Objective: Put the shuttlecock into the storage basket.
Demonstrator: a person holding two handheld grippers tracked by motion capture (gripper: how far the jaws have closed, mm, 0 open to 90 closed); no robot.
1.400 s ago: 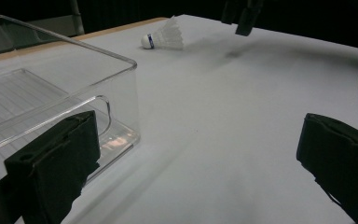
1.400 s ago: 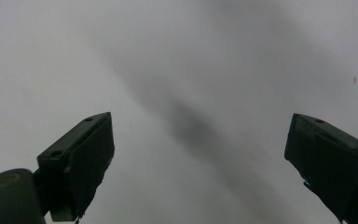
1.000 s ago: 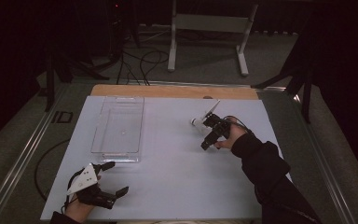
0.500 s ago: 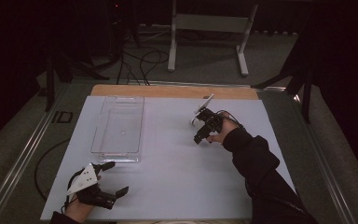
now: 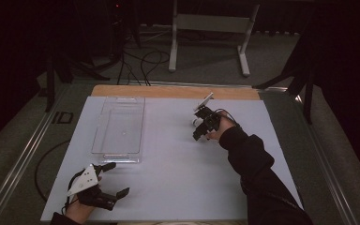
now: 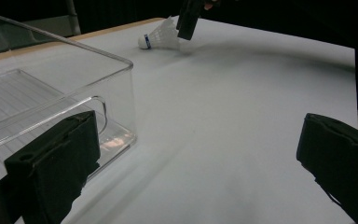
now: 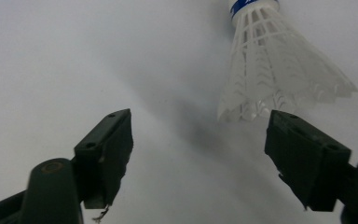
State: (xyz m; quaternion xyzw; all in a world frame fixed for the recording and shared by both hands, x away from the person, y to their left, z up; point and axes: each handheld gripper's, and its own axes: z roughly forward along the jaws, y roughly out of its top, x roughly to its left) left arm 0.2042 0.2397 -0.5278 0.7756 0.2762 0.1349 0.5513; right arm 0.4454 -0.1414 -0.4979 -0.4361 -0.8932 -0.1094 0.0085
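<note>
the right gripper (image 5: pixel 198 131) is hovering low over the far right part of the white table sheet (image 5: pixel 178 164), its jaws spread wide and gripping nothing. in the right gripper view (image 7: pixel 200 140) the two black jaws are standing well apart, and a white shuttlecock (image 7: pixel 270 65) is lying just ahead of them on the sheet, its feathered skirt facing the jaws and its blue-banded cork end pointing away. the skirt's rim is sitting near the tip of the jaw on that view's right side, off to one side of the gap rather than inside it; whether it is touching that jaw i cannot tell. in the left gripper view the shuttlecock (image 6: pixel 161 38) is lying on its side far off, with the right gripper (image 6: pixel 189 21) coming down just beside its skirt. in the high view the shuttlecock (image 5: pixel 197 123) is showing as a small white shape right at the gripper. a hand in a dark sleeve (image 5: pixel 248 159) is holding this gripper.

the left gripper (image 5: pixel 115 180) is resting at the near left corner of the sheet, its jaws also gaping wide and holding nothing. a clear plastic tray (image 5: pixel 120 126) is sitting just beyond it on the left half of the sheet, well apart from the shuttlecock; in the left gripper view the tray's corner (image 6: pixel 121 93) is standing close ahead of one jaw.
</note>
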